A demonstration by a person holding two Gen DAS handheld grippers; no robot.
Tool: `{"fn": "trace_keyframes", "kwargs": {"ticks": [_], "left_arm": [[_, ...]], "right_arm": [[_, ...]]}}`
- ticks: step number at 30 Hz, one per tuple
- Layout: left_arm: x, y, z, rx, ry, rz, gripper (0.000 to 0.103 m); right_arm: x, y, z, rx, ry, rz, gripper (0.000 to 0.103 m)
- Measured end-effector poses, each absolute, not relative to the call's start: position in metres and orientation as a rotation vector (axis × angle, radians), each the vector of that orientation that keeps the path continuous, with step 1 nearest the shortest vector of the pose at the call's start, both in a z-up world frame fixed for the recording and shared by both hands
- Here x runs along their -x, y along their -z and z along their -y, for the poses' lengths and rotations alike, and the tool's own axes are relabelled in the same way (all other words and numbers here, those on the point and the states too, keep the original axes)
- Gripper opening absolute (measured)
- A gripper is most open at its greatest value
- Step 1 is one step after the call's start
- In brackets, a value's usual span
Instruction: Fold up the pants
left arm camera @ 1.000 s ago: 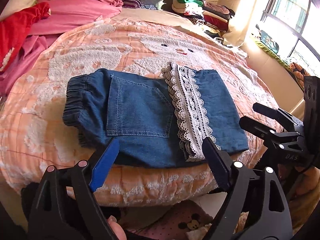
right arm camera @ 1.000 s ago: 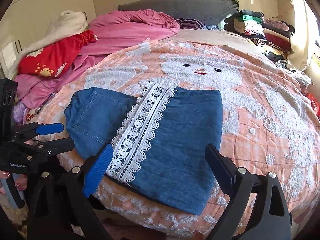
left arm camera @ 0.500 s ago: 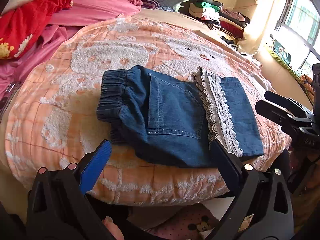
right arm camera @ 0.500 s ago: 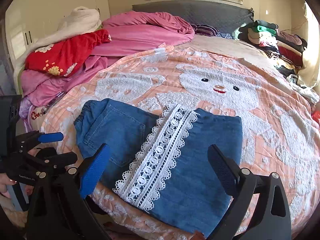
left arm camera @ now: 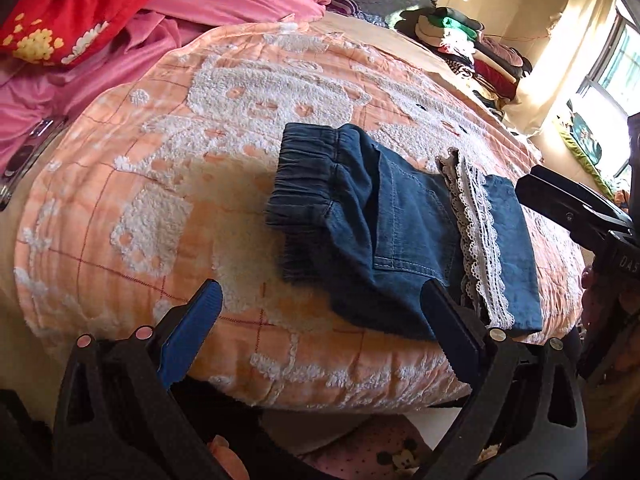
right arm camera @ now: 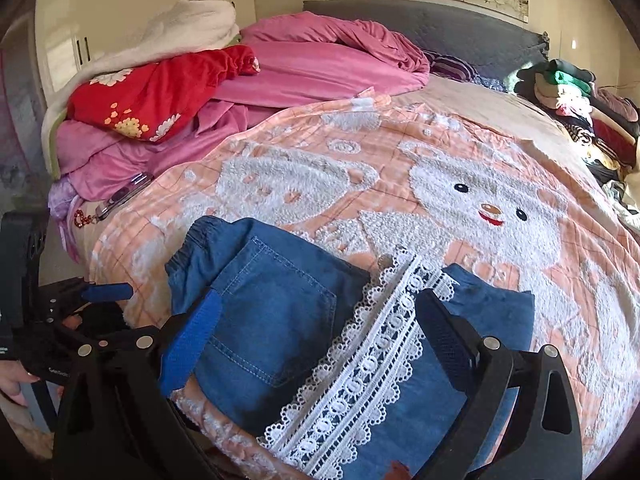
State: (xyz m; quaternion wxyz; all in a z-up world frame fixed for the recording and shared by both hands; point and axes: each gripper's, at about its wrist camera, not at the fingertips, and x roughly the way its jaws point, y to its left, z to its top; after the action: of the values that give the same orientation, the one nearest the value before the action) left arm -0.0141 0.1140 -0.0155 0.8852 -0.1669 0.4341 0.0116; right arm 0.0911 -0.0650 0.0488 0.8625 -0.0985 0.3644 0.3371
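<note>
Folded pants (left arm camera: 404, 216) on bed (left arm camera: 168, 184) | left tool (left arm camera: 320, 316), right tool (right arm camera: 316, 336): both agape, empty | right tool lettering "DAS" partly legible

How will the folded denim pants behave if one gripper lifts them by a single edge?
Likely floppy: the pants are soft denim, stacked loosely, so layers would probably unfold. The lace trim looks openwork and may snag a fingertip. The fuzzy blanket would probably drag rather than let them slide.

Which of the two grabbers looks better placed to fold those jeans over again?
Probably the right gripper: open, it hangs directly over the jeans at the lace trim. The left gripper, also open, sits at the bed's edge beside them.
</note>
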Motion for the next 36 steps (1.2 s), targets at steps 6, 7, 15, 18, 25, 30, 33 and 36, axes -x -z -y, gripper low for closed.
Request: {"fn": "trace_keyframes", "kwargs": {"ticks": [6,7,15,18,25,30,33,36], "left_arm": [[0.012,0.025,-0.121,0.43,-0.01,-0.925,0.093],[0.012,0.027,-0.122,0.446,-0.004,-0.927,0.093],[0.008,0.038,-0.121,0.609,0.135,-0.938,0.084],[0.005,0.042,-0.119,0.609,0.131,-0.946,0.078],[-0.006,0.057,-0.118,0.681,0.133,-0.957,0.054],[-0.011,0.065,-0.12,0.736,0.143,-0.951,0.049],[-0.012,0.067,-0.119,0.739,0.144,-0.952,0.049],[-0.014,0.068,-0.121,0.747,0.145,-0.95,0.049]], "right_arm": [[-0.104,-0.048,0.035,0.246,-0.782,-0.781,0.097],[-0.106,-0.048,0.03,0.256,-0.796,-0.787,0.097],[-0.127,-0.042,-0.013,0.271,-0.94,-0.856,0.097],[-0.137,-0.036,-0.028,0.287,-0.985,-0.899,0.097],[-0.15,-0.022,-0.064,0.374,-1.058,-0.937,0.097],[-0.155,-0.005,-0.089,0.464,-1.084,-0.974,0.097],[-0.157,0.006,-0.099,0.506,-1.113,-0.994,0.097],[-0.159,0.018,-0.103,0.513,-1.132,-1.019,0.097]]}}
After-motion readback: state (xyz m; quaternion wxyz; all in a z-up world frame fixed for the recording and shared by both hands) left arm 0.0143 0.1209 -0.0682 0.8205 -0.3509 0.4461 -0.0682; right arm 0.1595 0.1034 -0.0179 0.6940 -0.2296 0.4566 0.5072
